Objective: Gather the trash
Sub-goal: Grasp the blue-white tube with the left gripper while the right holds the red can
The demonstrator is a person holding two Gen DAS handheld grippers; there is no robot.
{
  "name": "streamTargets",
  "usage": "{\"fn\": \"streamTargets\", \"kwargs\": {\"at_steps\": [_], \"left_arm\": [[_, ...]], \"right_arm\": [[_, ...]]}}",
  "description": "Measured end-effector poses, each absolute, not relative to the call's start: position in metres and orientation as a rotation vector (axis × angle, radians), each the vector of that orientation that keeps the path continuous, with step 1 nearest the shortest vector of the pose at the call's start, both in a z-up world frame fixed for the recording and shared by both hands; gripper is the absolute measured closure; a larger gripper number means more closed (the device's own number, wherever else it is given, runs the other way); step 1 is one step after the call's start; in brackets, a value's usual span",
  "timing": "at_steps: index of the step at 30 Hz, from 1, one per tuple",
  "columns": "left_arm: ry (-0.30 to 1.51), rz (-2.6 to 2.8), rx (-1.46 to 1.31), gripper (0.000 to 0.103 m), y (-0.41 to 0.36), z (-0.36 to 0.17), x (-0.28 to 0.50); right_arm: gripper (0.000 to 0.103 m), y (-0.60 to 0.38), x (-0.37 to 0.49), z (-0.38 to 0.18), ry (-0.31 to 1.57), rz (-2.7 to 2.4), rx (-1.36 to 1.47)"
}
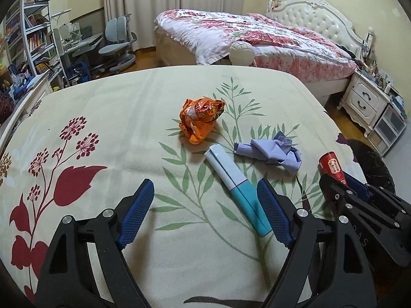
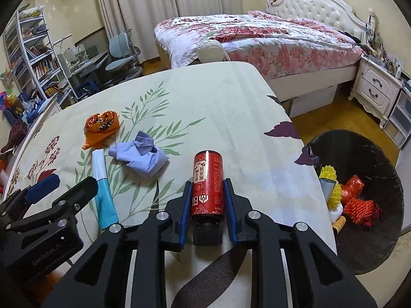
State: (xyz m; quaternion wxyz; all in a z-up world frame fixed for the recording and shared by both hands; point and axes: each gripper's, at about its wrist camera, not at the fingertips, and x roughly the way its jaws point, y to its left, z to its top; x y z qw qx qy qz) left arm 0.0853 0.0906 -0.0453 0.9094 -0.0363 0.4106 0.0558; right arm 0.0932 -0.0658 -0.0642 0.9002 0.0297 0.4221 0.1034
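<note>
My right gripper (image 2: 208, 182) is shut on a red bottle (image 2: 207, 182) with a black cap, which lies along its fingers just above the floral tablecloth (image 2: 218, 102). My left gripper (image 1: 205, 182) is open with nothing gripped. A white and teal tube (image 1: 239, 187) lies on the cloth close by its right finger (image 1: 272, 210). Farther off lie a crumpled orange wrapper (image 1: 201, 119) and a crumpled lilac sheet (image 1: 269, 151). The right wrist view also shows the wrapper (image 2: 102, 127), the lilac sheet (image 2: 141, 156), the tube (image 2: 102, 192) and the left gripper (image 2: 74, 179).
A black-lined trash bin (image 2: 359, 148) stands on the floor past the table's right edge, with red and yellow trash inside. Beyond the table are a bed (image 2: 257, 38), a white nightstand (image 2: 377, 89), a desk chair (image 1: 118, 43) and bookshelves (image 1: 33, 38).
</note>
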Motion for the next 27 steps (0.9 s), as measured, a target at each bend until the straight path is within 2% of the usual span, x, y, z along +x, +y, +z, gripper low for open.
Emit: {"fn": "streamTargets", "kwargs": {"at_steps": [5,10,11,17,20,24,27], "left_arm": [[0.903,0.109,-0.046,0.023,0.085,-0.054,0.097],[0.908,0.072,-0.048,0.047,0.092,-0.056,0.091],[0.900,0.051,-0.043,0.055,0.093,-0.056,0.088],[0.881,0.004,-0.032,0.078,0.097,-0.056,0.079],[0.878,-0.012,-0.044,0.083,0.102,-0.056,0.076],[0.875,-0.024,-0.073,0.088,0.108,-0.056,0.072],[0.875,-0.032,-0.096,0.092,0.113,-0.056,0.071]], "right_arm": [[0.078,-0.067,0.092,-0.064,0.872,0.216,0.059],[0.078,-0.068,0.091,-0.064,0.872,0.218,0.064],[0.078,-0.068,0.091,-0.064,0.872,0.218,0.064],[0.078,-0.068,0.091,-0.064,0.872,0.218,0.067],[0.077,-0.068,0.091,-0.064,0.872,0.217,0.063],[0.068,-0.068,0.092,-0.062,0.871,0.212,0.062],[0.067,-0.069,0.092,-0.062,0.872,0.214,0.069]]}}
